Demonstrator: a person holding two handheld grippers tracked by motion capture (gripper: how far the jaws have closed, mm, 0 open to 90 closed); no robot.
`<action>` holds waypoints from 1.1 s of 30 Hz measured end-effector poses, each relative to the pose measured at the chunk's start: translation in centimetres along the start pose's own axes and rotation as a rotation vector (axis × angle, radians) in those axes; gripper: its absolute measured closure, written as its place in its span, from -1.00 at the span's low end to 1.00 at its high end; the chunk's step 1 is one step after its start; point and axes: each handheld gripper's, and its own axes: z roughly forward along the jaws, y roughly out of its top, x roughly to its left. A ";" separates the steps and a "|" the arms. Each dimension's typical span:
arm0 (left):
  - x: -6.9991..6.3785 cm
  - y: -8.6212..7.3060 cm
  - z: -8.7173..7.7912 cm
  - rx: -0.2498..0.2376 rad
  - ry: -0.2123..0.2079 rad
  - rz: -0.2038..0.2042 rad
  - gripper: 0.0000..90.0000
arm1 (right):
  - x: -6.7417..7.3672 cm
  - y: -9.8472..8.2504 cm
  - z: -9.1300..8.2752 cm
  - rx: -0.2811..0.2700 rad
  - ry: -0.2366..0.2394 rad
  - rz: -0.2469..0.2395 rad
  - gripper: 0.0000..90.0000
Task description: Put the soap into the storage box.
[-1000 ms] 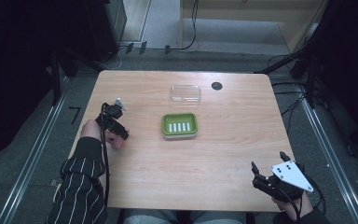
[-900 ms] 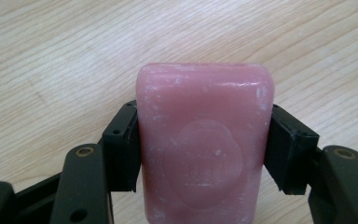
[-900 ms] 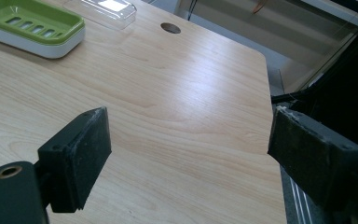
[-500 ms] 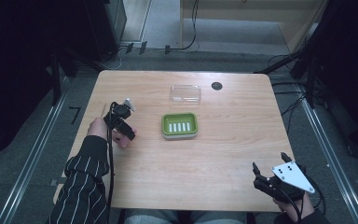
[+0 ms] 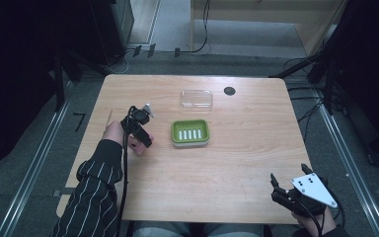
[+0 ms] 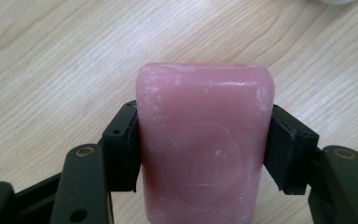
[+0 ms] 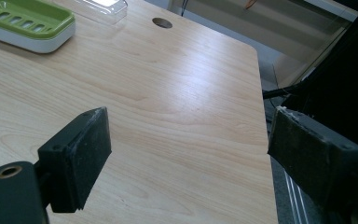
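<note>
Gripping a pink rectangular bar of soap across its long sides, the left gripper has both jaws pressed flat to it, above the light wooden table, left of the green slotted plastic soap dish. Against the earlier frames, this gripper has moved rightward, closer to the dish; judged purpose: delivery into it. The clear plastic lid lies beyond the dish, unmoved. The right gripper remains at the near right corner, jaws wide apart, empty.
</note>
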 end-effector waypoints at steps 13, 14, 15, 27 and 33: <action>-1.3 1.8 0.0 0.012 0.008 0.066 -0.15 | -0.3 -0.3 -0.4 0.001 -0.013 0.004 -0.69; -1.3 1.9 0.0 0.012 0.006 0.068 -0.15 | -0.3 -0.3 -0.5 0.004 -0.014 0.009 -0.69; -1.4 2.0 -0.1 0.013 0.008 0.080 -0.15 | -0.3 -0.3 -0.5 0.005 -0.013 0.008 -0.69; -1.9 3.2 -0.6 0.008 0.023 0.114 -0.15 | -0.4 -0.5 -0.6 0.007 -0.019 0.013 -0.69; -2.4 3.8 -0.6 0.016 0.027 0.142 -0.15 | -0.4 -0.5 -0.6 0.007 -0.019 0.012 -0.69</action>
